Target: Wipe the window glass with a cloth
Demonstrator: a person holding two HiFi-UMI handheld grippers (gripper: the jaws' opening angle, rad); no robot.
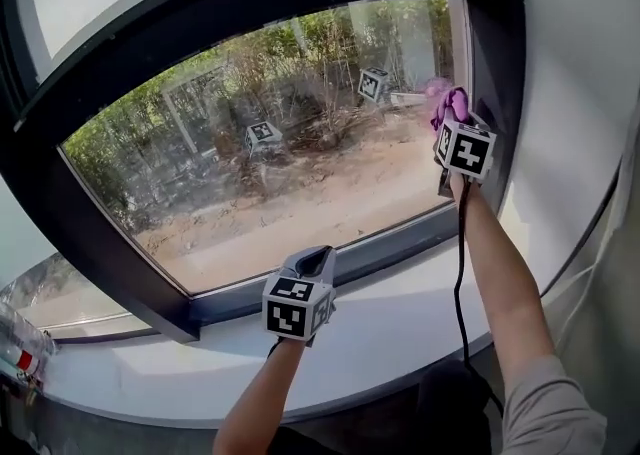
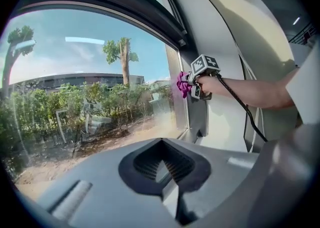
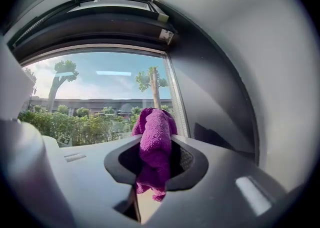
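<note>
Right gripper (image 3: 156,159) is clamped down on a fuzzy purple microfibre cloth (image 3: 155,142). The jaws are pinched on the middle of it, so a bunched lump sticks out front and a ragged tail hangs below. Left gripper (image 2: 162,164) has its grey jaws pulled together with nothing between the ribbed pads. It sits low over the smooth white window sill (image 1: 400,313), tips aimed at the pane. The cloth is way up at the right edge of the big clear window glass (image 1: 300,143), right beside the thick dark window frame (image 1: 120,273), and looks pressed against the pane. A thin black cable (image 1: 461,243) hangs down from the right gripper along the forearm.
</note>
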